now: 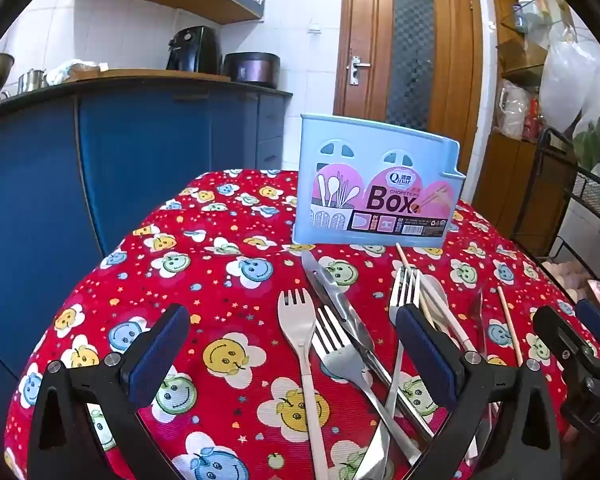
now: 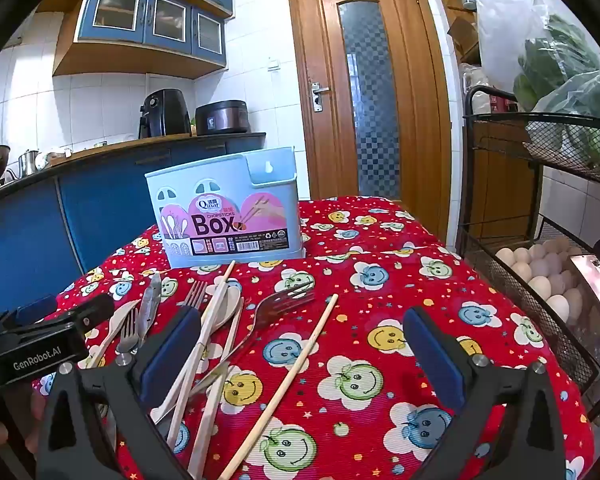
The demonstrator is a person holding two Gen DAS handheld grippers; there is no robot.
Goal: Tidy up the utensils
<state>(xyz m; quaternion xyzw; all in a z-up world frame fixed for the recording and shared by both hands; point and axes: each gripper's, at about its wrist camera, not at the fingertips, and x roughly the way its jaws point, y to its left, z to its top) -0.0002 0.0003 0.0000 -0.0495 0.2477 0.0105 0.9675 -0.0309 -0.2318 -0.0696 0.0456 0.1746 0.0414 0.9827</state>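
A pale blue chopsticks box point(image 1: 376, 184) with a pink label stands upright on the red smiley tablecloth point(image 1: 220, 264); it also shows in the right wrist view point(image 2: 228, 216). In front of it lies a loose pile of utensils: a white-handled fork point(image 1: 300, 332), steel forks point(image 1: 340, 356), a steel knife point(image 1: 336, 300), a pale spoon point(image 2: 226, 300) and wooden chopsticks point(image 2: 300, 360). My left gripper point(image 1: 292, 344) is open and empty, low over the forks. My right gripper point(image 2: 300, 348) is open and empty over the single chopstick. Each gripper shows at the edge of the other's view.
A black wire rack point(image 2: 540, 280) holding eggs point(image 2: 540, 276) and bagged greens stands just right of the table. Blue kitchen cabinets point(image 1: 120, 168) with appliances stand to the left. A wooden door point(image 2: 372, 92) is behind.
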